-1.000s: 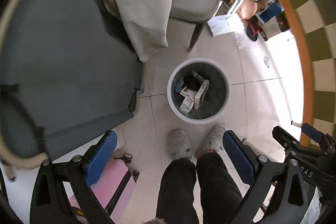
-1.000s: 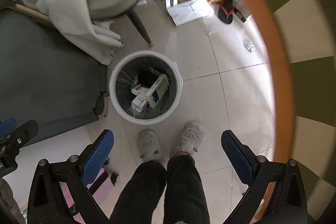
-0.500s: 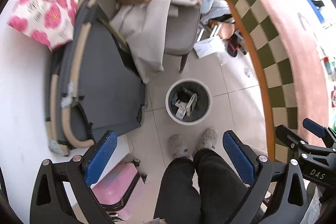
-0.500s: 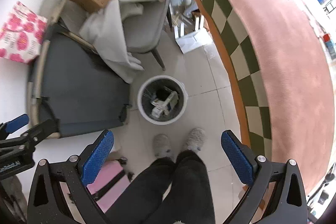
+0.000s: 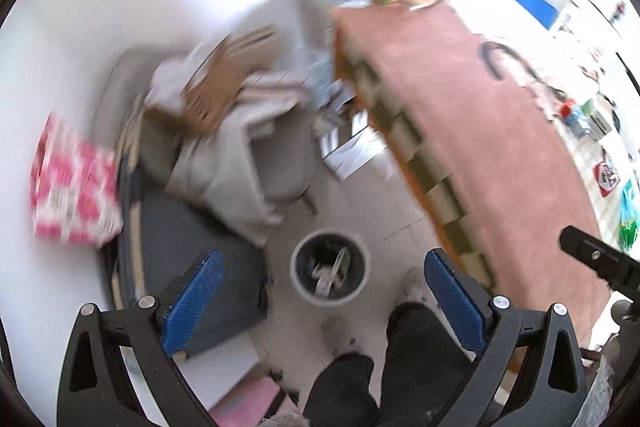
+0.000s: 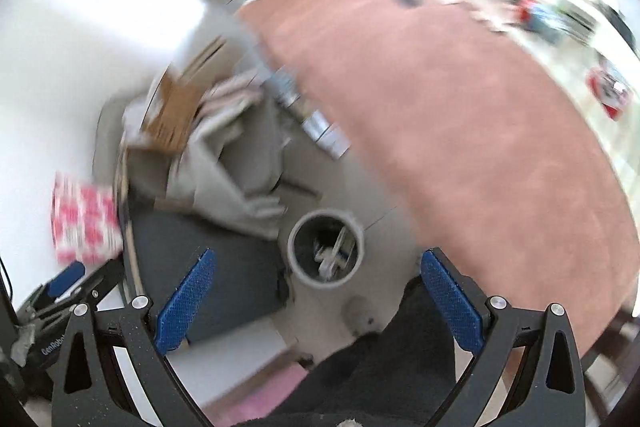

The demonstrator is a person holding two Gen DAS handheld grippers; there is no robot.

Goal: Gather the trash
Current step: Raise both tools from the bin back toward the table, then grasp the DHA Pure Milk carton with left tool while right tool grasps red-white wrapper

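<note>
A round white trash bin stands on the tiled floor far below, holding several discarded boxes; it also shows in the right wrist view. My left gripper is open and empty, high above the bin. My right gripper is open and empty too, also high above it. The right gripper shows at the right edge of the left wrist view, and the left gripper at the left edge of the right wrist view. Both views are blurred by motion.
A pink-topped table with a checkered side runs along the right, with small items at its far end. A grey folding bed, a chair with cloth and cardboard, and a pink floral bag stand left. The person's legs are below.
Both grippers have risen far above the floor and tilted up; the bin looks much smaller and the tabletop has come into view. Both stay open and empty.
</note>
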